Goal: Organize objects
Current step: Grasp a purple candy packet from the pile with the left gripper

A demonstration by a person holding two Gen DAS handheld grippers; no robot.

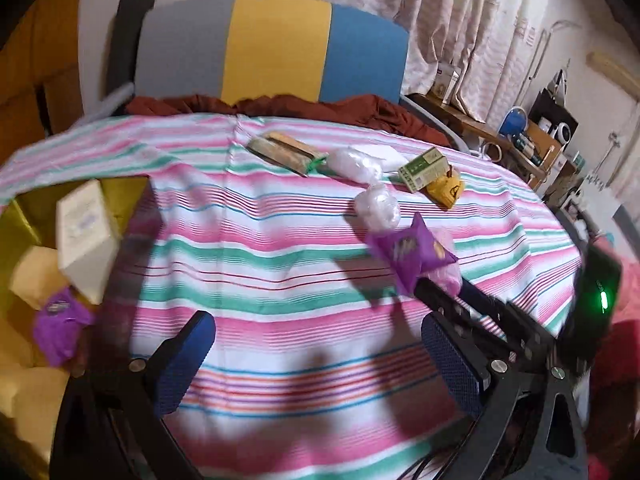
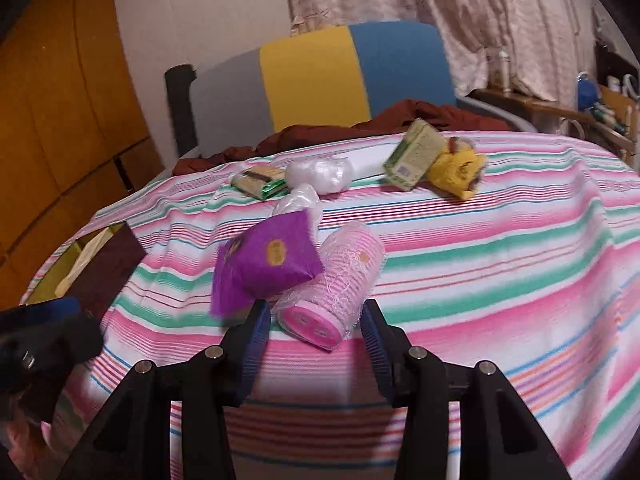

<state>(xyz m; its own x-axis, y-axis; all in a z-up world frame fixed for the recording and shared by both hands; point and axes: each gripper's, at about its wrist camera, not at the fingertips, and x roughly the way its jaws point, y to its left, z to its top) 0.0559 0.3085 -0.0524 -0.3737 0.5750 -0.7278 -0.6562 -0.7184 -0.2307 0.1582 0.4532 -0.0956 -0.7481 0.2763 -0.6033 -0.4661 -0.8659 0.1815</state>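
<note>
While sorting is under way, roughly a third of it is looking done. At far left, the yellow bin (image 1: 24,208) is already holding a white box (image 1: 84,236), a pale yellow block (image 1: 32,276) and a purple sachet (image 1: 60,320).

The left gripper (image 1: 316,332) is hovering over the striped cloth (image 1: 280,248), jaws standing wide, nothing between them.

Six pieces are lying loose further along the cloth: a green-wrapped pack (image 1: 280,152), two clear plastic bundles (image 1: 356,164), a green carton (image 1: 424,168) leaning on a yellow pouch (image 1: 446,190), and a second purple packet (image 2: 268,264).

The right gripper (image 2: 316,312) is sitting narrowed around the pink netted roll (image 2: 332,284), pads seemingly pressing on its sides. The roll is lying tilted near the table's front, touching that purple packet: a pink cylinder in white mesh, probably soft and springy. Judging by this, it is going binward next.
</note>
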